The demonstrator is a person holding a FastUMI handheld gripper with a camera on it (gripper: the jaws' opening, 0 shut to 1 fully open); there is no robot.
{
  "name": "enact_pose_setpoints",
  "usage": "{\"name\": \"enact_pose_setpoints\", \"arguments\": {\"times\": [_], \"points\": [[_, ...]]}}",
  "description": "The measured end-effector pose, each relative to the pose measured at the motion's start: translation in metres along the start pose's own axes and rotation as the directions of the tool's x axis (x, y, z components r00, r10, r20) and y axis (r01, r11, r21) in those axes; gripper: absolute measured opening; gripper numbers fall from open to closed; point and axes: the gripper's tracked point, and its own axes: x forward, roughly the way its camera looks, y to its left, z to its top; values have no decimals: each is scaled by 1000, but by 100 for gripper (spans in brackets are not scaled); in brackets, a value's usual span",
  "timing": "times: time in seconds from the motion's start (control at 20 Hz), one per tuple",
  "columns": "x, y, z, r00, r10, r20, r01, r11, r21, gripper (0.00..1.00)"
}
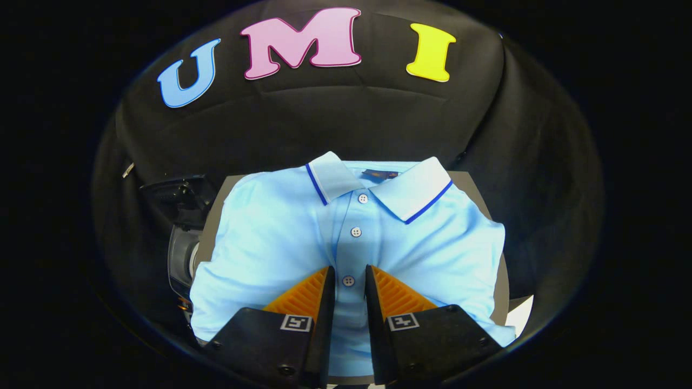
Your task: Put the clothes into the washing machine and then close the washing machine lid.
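So your gripper (348, 273) is hanging right over the folded shirt (281, 237), fingers pointing up the button placket toward the collar (378, 186). The jaws sit only a little way apart, a narrow gap, and the lowest button (348, 281) shows right in that gap. I can't tell whether the fingertips are touching the cloth or just above it, but neither finger is pressing in on a fold, so you've got nothing in hold.

The shirt is a light blue polo, lying flat and face up on a grey worktop (476, 186). It covers nearly the whole top: the collar end reaches close to the far edge, and the right sleeve side drapes over the right edge. The collar is white with a dark blue stripe along its rim, spread open to both sides, with two more buttons (356, 232) in a row between it and your fingers.

Off the left edge of the worktop there's a dark machine (181, 216), which looks like the washing machine, with a rounded clear part lower down. It's too dark there to tell if the lid is up or down.
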Motion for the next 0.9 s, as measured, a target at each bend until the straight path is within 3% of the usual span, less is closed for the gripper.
{"name": "enact_pose_setpoints", "arguments": {"times": [0.05,0.5,0.9], "points": [[-4,0,0,1000,-2,6,2,1000,19,14],[-7,2,6,996,65,56,-67,997,33,10],[-62,28,45,963,180,200,-199,977,80,10]]}}
